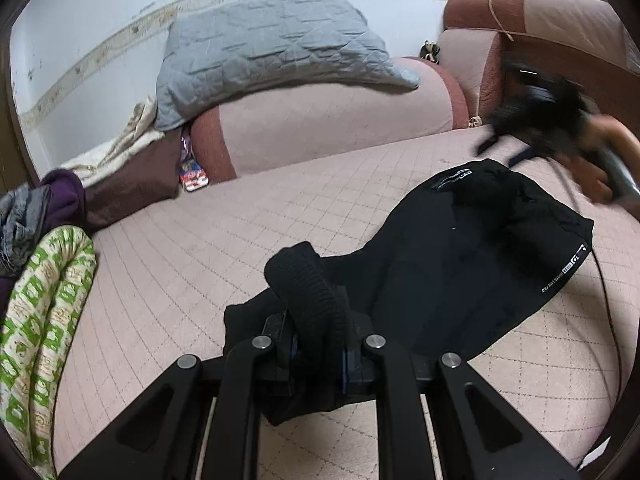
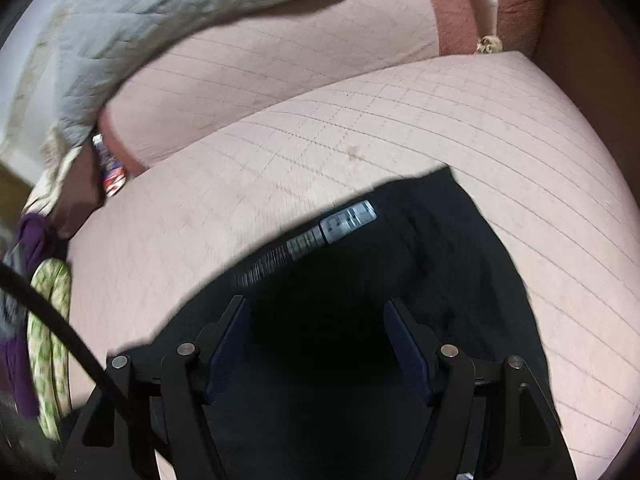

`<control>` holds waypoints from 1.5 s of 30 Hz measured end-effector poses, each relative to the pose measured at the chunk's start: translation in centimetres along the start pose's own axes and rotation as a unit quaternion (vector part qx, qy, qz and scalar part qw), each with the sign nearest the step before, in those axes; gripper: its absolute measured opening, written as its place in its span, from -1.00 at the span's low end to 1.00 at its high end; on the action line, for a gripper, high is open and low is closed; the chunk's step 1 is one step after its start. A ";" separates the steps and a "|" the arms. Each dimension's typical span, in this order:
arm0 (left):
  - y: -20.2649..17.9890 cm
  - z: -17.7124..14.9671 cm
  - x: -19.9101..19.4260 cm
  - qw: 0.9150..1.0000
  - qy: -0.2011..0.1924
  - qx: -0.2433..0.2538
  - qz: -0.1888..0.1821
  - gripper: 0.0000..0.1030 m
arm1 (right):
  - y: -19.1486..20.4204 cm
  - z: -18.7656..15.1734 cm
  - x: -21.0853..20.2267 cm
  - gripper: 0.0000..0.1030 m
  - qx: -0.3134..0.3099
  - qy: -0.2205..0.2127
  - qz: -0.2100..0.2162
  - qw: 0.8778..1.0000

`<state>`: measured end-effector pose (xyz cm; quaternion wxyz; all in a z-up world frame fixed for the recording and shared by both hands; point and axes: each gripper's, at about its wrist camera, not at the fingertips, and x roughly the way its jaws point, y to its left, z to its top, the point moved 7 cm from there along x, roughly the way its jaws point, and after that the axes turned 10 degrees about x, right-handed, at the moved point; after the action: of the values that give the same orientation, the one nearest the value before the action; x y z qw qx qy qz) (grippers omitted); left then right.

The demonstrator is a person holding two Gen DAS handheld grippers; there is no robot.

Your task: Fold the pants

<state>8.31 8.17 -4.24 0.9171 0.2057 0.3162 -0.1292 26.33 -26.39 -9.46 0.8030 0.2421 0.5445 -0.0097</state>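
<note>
Black pants [image 1: 460, 248] lie spread on the pink quilted sofa seat [image 1: 200, 248]. My left gripper [image 1: 318, 356] is shut on their ribbed cuff [image 1: 308, 292], which bulges up between the pads. In the same view the right gripper [image 1: 505, 151] is a blur at the pants' far end, held by a person's hand [image 1: 600, 172]. In the right wrist view the right gripper [image 2: 318, 340] hangs open just above the black pants [image 2: 440, 248], nothing pinched between its fingers [image 2: 230, 340]. A white printed label [image 2: 344, 218] shows near the fabric's edge.
A grey quilted pillow [image 1: 272, 48] leans on the sofa back [image 1: 340, 128]. A brown armrest [image 1: 560, 12] closes the right side. Green patterned cloth [image 1: 44, 312] and a purple garment [image 1: 64, 196] are piled at the left. A black cable [image 2: 60, 320] crosses the left.
</note>
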 end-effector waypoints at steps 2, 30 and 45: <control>-0.2 -0.1 0.0 1.000 -0.003 0.002 0.002 -0.73 | 1.3 2.3 2.5 0.44 0.009 0.012 -0.034 0.999; 5.6 4.0 6.1 0.995 0.015 0.011 0.102 -0.72 | -3.5 -0.6 -9.0 -0.89 0.029 -0.129 -0.077 0.988; -0.6 -7.0 -2.6 0.983 0.048 0.138 0.115 -0.23 | -11.8 -14.9 -4.0 -0.90 0.066 -0.046 -0.051 0.995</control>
<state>2.42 11.18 -7.78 0.8721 0.3714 0.3136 -0.0553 8.45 -31.85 -14.76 0.8080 0.2660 0.5165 -0.0980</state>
